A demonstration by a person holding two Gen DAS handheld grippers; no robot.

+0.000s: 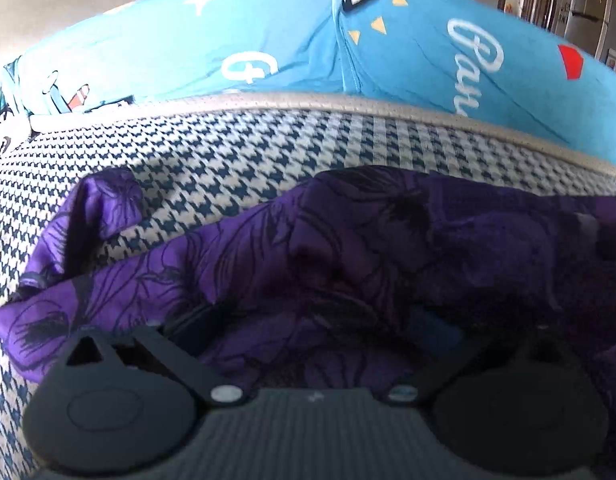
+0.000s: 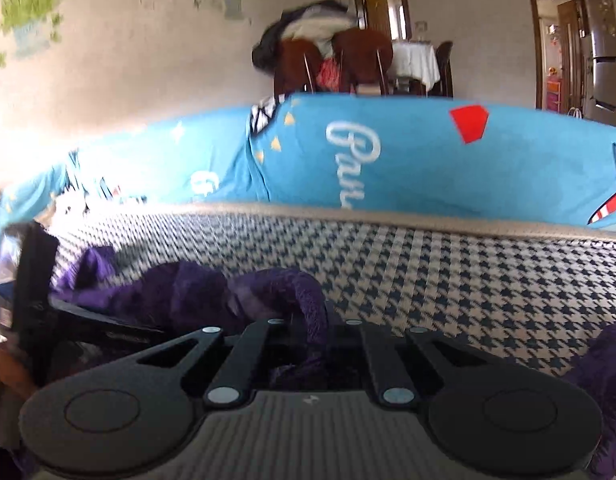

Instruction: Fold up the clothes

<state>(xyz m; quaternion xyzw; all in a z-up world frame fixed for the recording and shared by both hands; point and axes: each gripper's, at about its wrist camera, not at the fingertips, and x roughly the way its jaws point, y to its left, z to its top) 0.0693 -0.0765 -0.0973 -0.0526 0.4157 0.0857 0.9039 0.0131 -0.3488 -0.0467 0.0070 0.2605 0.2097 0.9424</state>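
1. Purple garment (image 1: 308, 248), dark floral print, lies bunched on the houndstooth cushion (image 1: 227, 152) of a sofa. Blue printed cover (image 1: 267, 48) sits along the back behind it.
2. Progress, my guess: early. Cloth is rumpled w/ no flat panel or clean crease visible; one flap (image 1: 107, 204) is turned up at the far left. Spreading and all the folds look left to do.
3. Right gripper (image 2: 308, 320): low over the cushion, pointing toward the sofa back, links drawn in close. A twist of purple fabric runs btwn the fingers, so it looks clamped on the garment.
4. Left gripper (image 1: 312, 320): also low, nose pressed into the cloth. Arms look spread wide, but the fingertips are buried in dark fabric, so I can't tell if it's pinching anything.
5. In the right view, the left unit shows at the far-left edge, just beside the same heap. Both tools are near each other on one garment.
6. More purple cloth (image 2: 604, 364) spills at the right edge.
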